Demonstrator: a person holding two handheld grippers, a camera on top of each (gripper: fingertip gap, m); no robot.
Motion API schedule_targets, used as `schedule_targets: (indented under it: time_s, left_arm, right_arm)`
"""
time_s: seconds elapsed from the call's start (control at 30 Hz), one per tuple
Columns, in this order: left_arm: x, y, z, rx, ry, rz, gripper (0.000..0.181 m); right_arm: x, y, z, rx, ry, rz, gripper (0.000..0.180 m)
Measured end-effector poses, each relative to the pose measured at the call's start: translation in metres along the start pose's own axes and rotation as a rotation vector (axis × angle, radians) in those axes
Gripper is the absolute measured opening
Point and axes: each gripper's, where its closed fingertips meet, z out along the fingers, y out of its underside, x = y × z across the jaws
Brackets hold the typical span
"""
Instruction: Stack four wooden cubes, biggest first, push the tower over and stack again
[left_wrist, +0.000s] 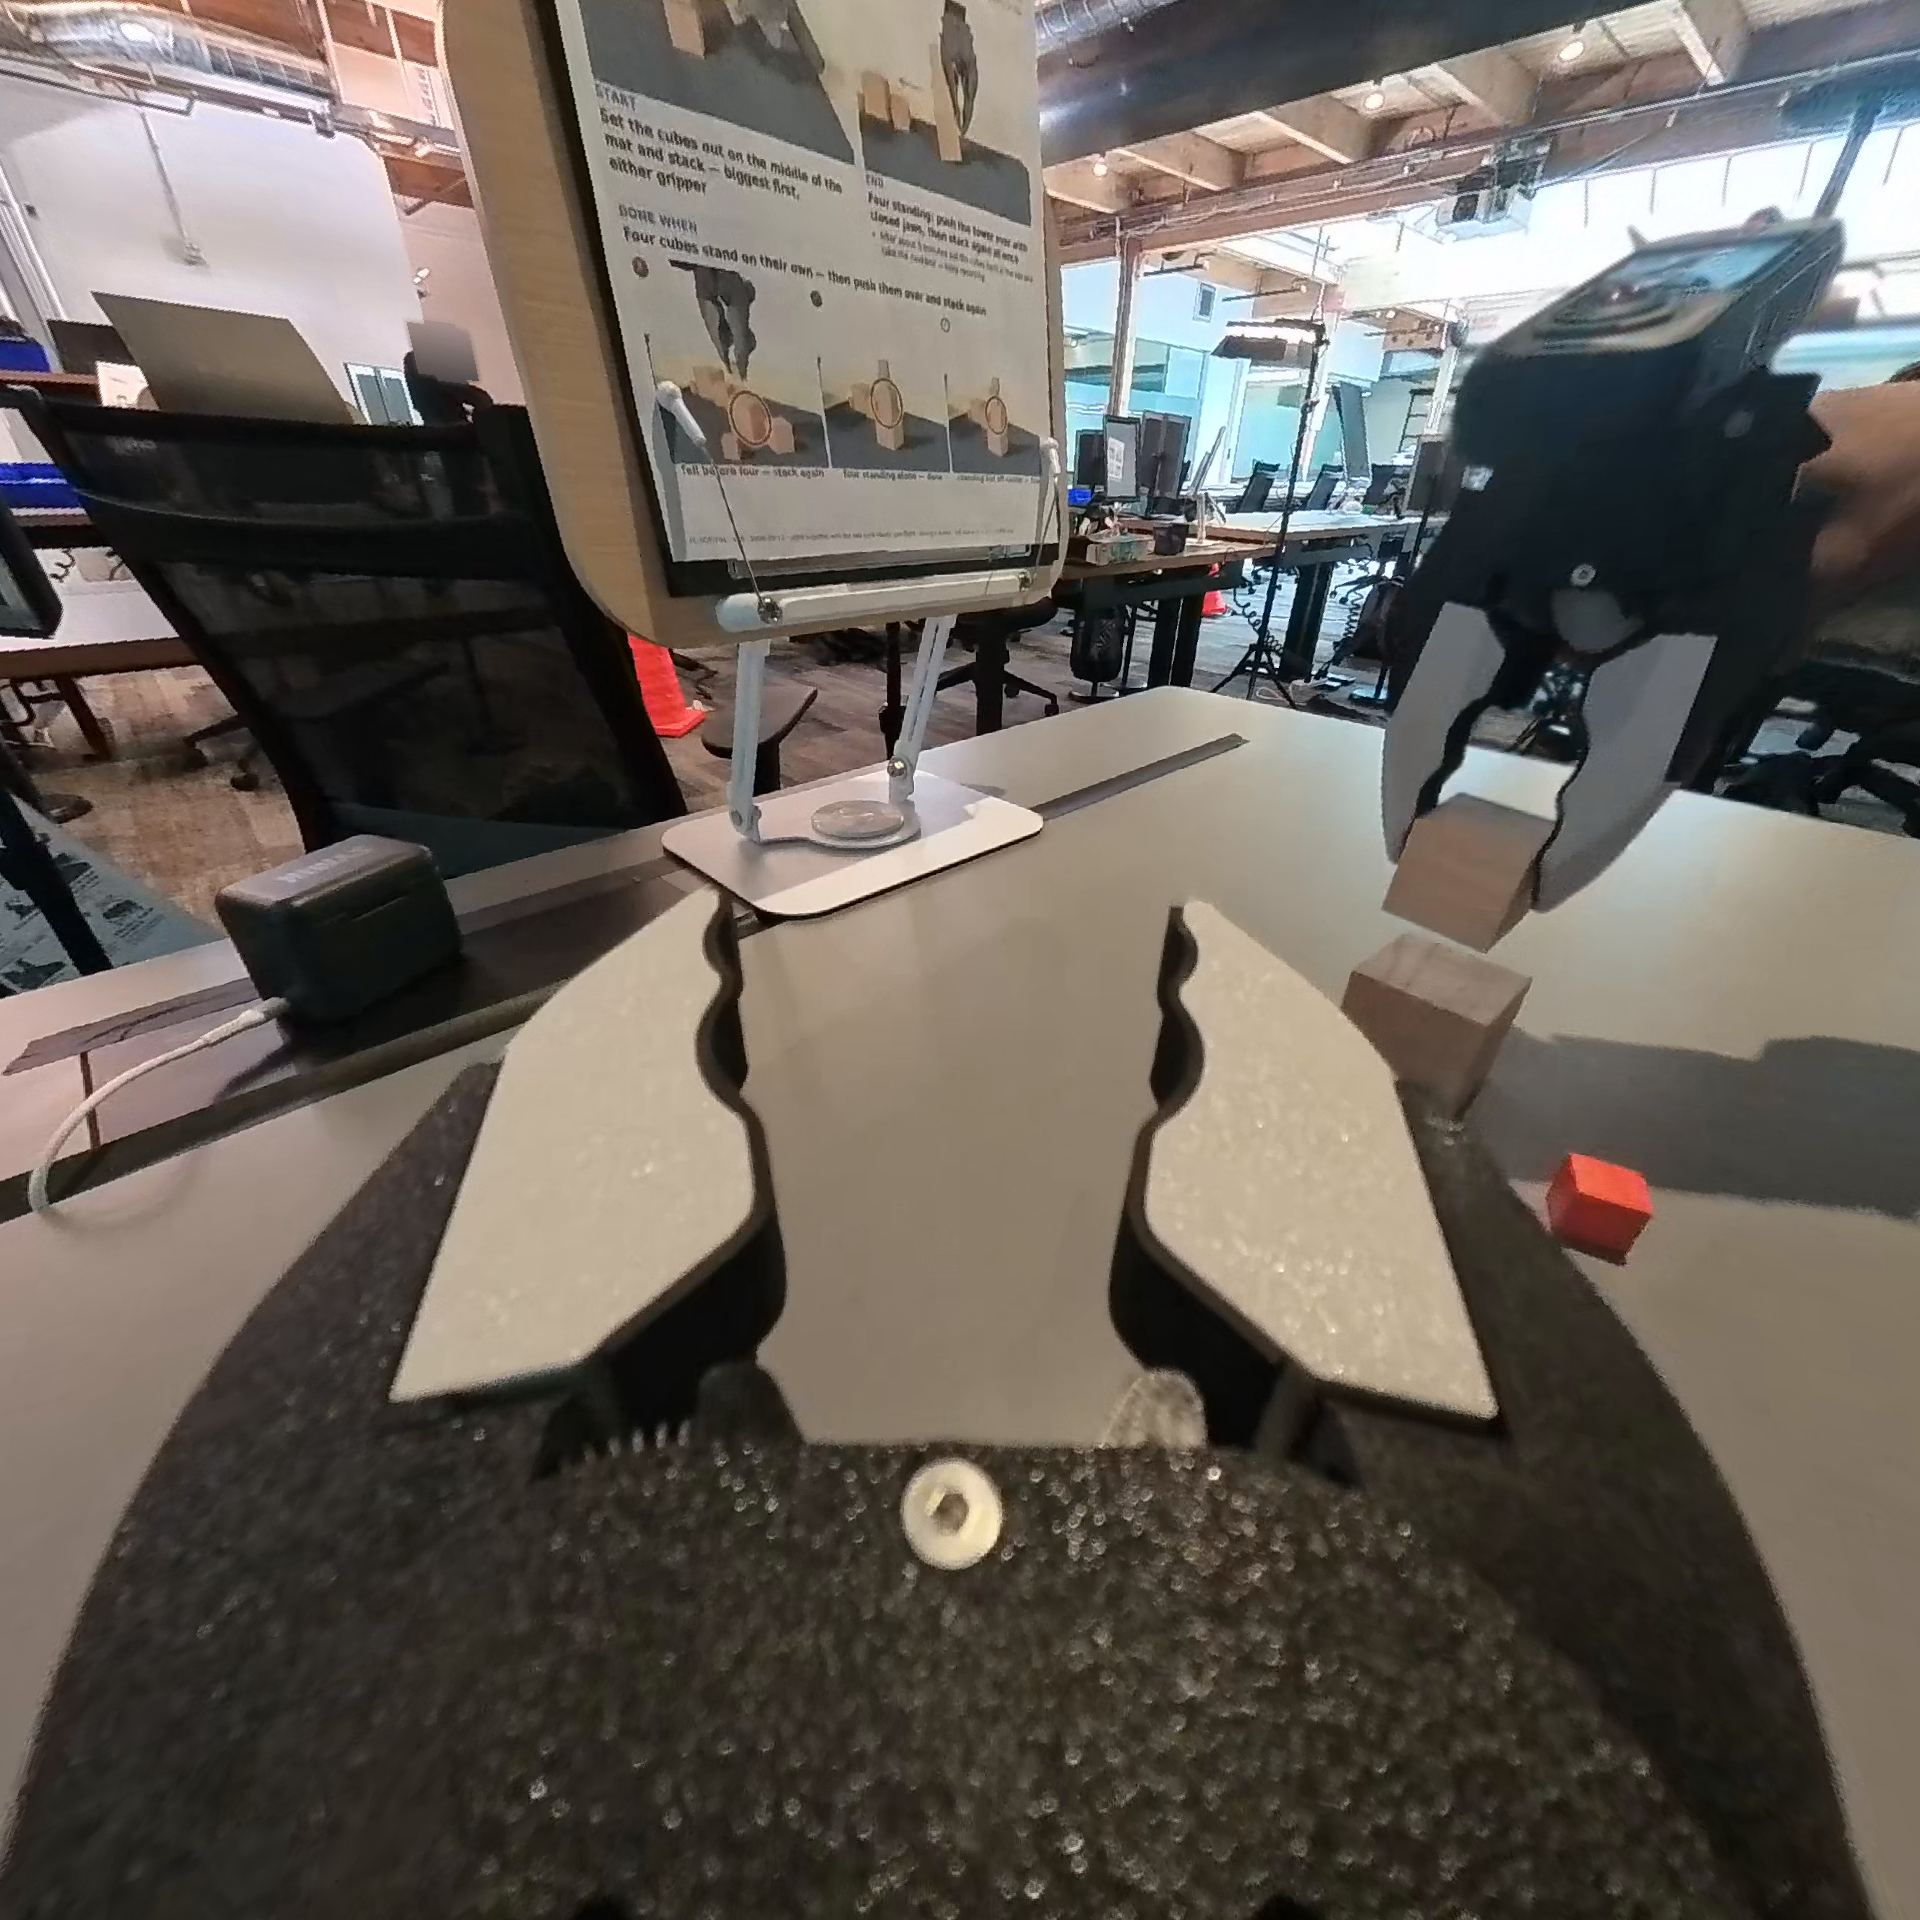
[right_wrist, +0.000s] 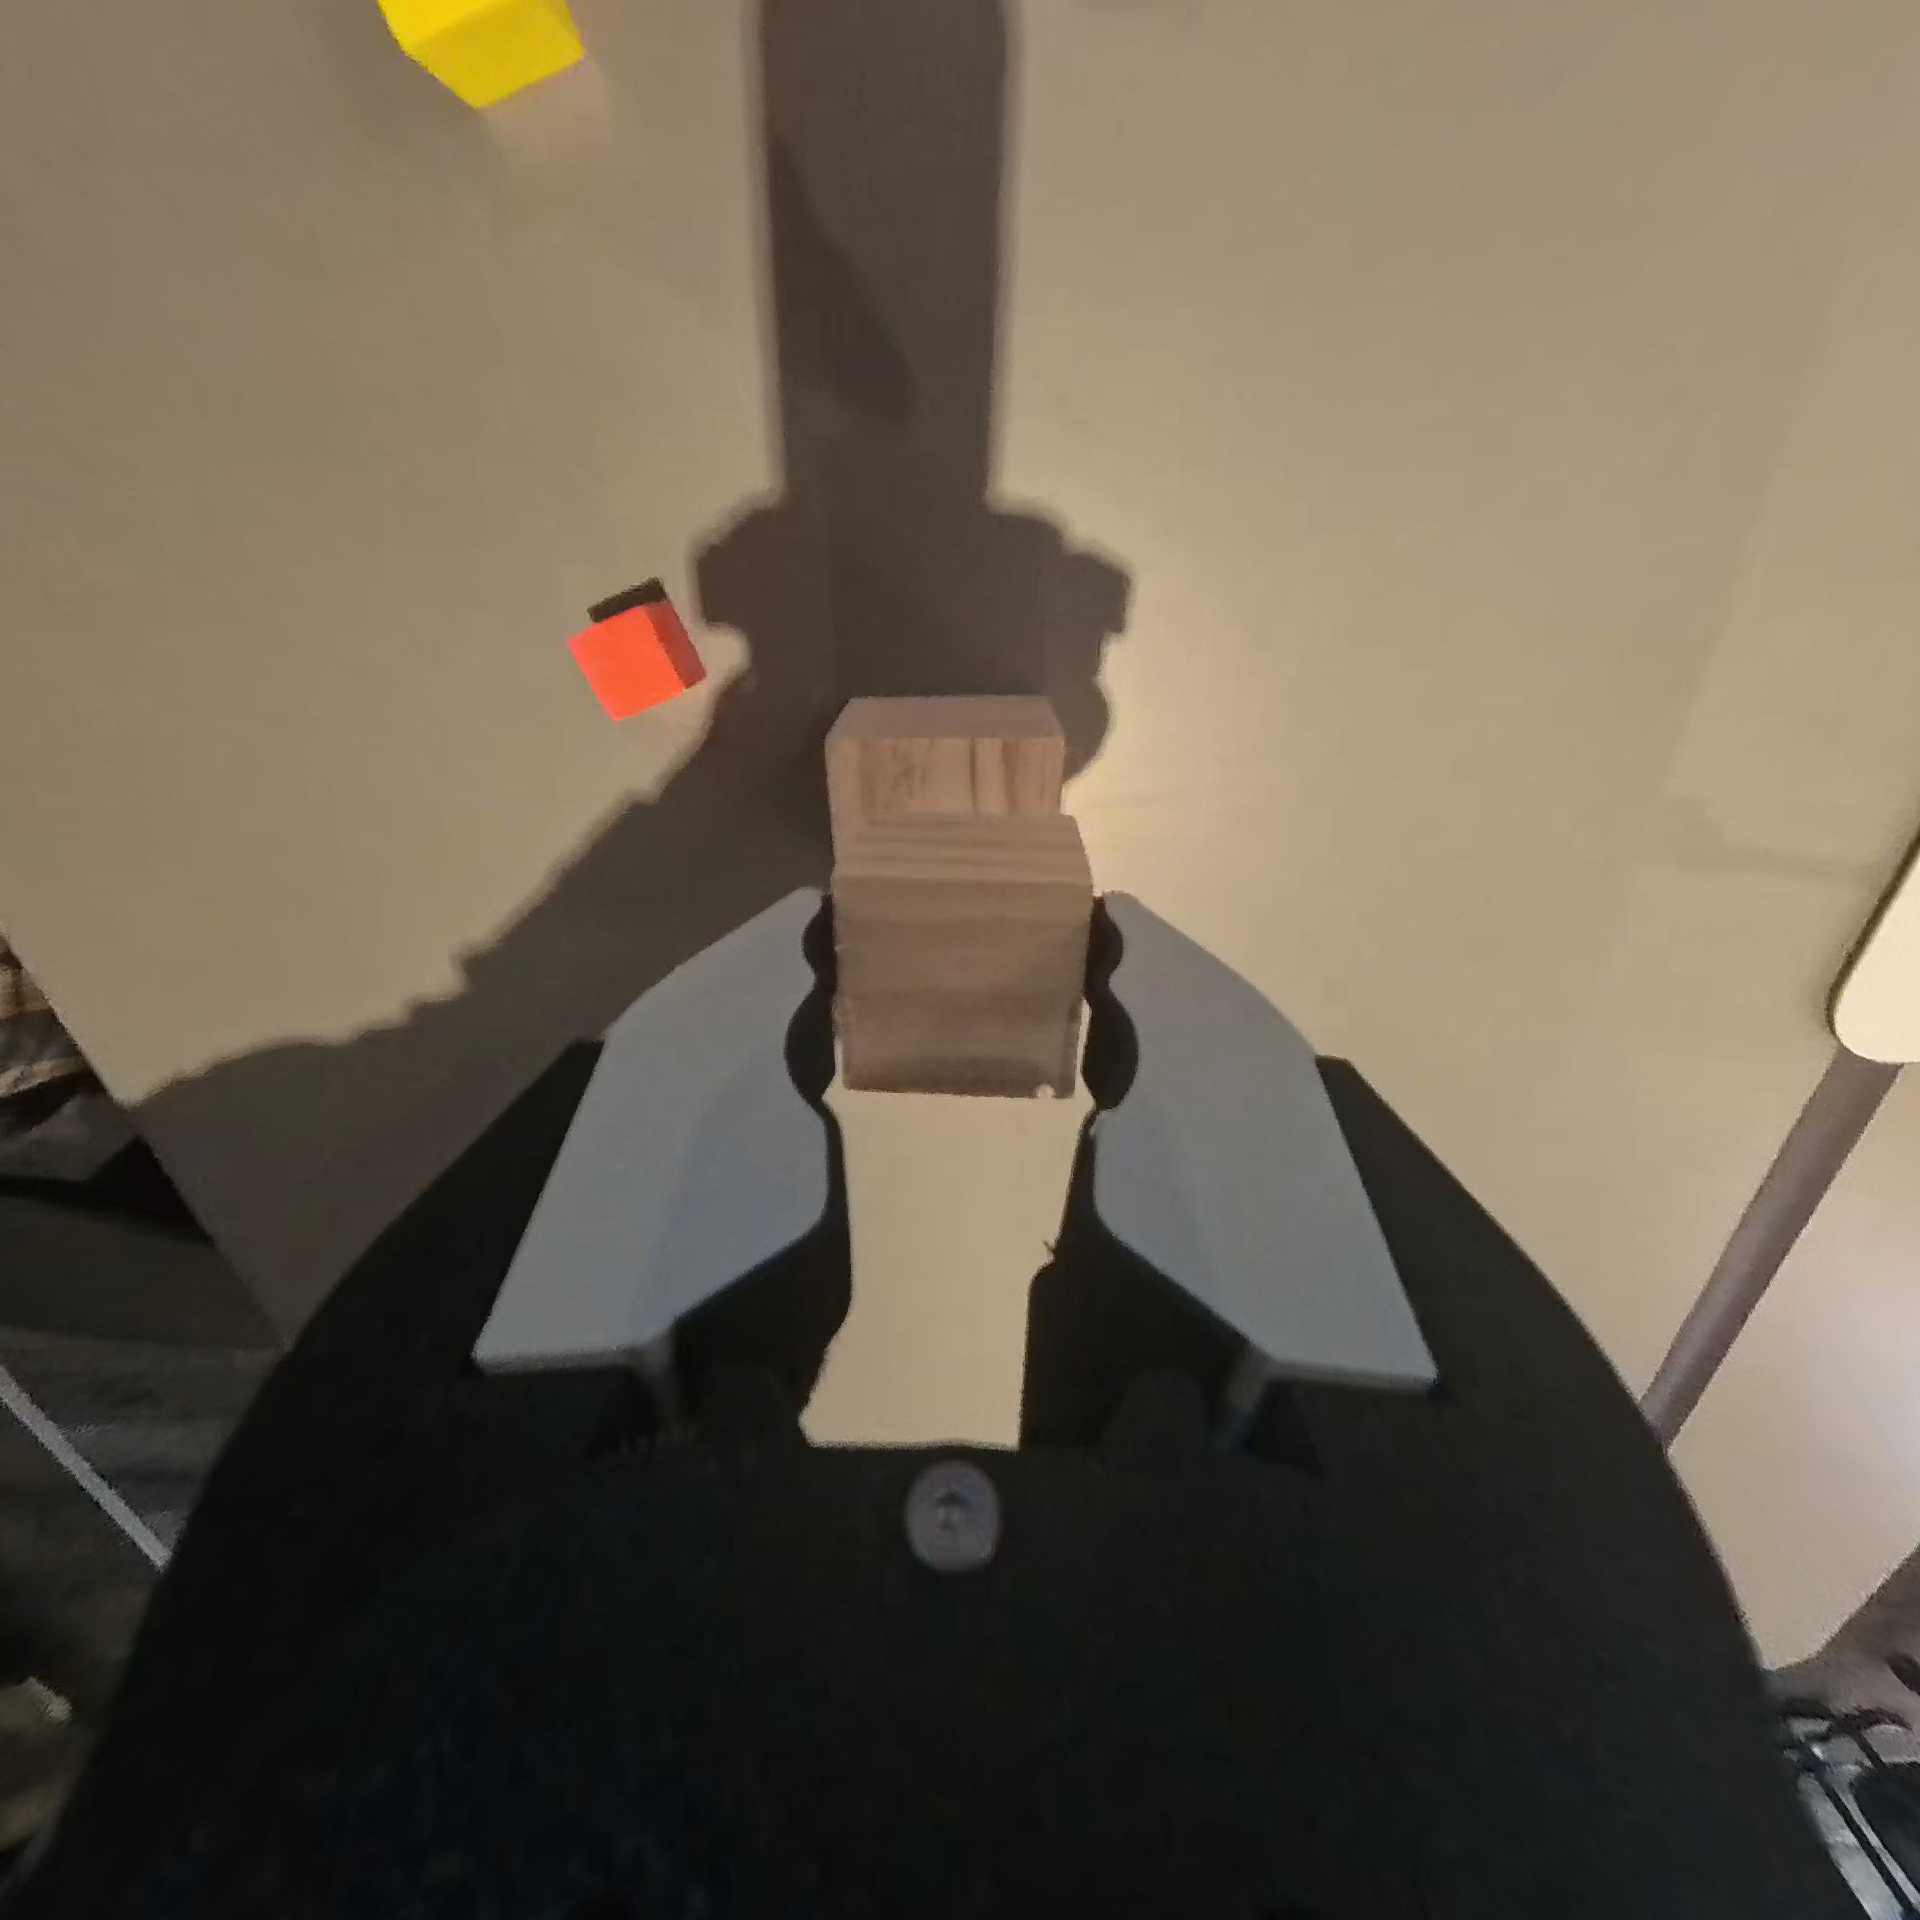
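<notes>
Right gripper (right_wrist: 961, 987) — grey fingers (right_wrist: 675, 1132) pinching a plain, light-wood cube (right_wrist: 961, 966) by two opposite faces, cube near the fingertips. In the left wrist view the same gripper (left_wrist: 1481, 831) points downward with the held cube (left_wrist: 1460, 873) clear of the table, hanging just above a second plain wooden cube (left_wrist: 1434, 1013); a gap shows between the two. From the right wrist view the lower cube (right_wrist: 951, 753) sits directly beyond the held one, edges roughly aligned, resting on the pale grey table (right_wrist: 1455, 520).

Left gripper (left_wrist: 951, 1029) — fingers (left_wrist: 613, 1153) spread wide, nothing between them, only bare table (left_wrist: 935, 1143) in the gap. It sits low, to the side of the wooden cubes and apart from them.

Small red cube (right_wrist: 636, 660) lies on the table beside the stack site, not touching the wooden cubes; also seen at the right of the left wrist view (left_wrist: 1598, 1205). Yellow cube (right_wrist: 483, 42) is farther off at the top edge of the right wrist view, partly cut off.

Other items: an instruction sheet on a tan board (left_wrist: 821, 312) held on a white hinged stand (left_wrist: 852, 821) at the far edge of the table; a dark charger block (left_wrist: 338, 925) with a white cable (left_wrist: 135, 1091) to its left; a black mesh chair (left_wrist: 364, 623) behind the table.
</notes>
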Motion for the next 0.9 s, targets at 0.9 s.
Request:
schedule_targets:
  time_s: [0.9]
  left_arm:
    - [0.001,0.008,0.003,-0.03,0.005,0.004,0.077]
  right_arm:
    - [-0.005,0.004,0.023,0.018,-0.063,0.014,0.051]
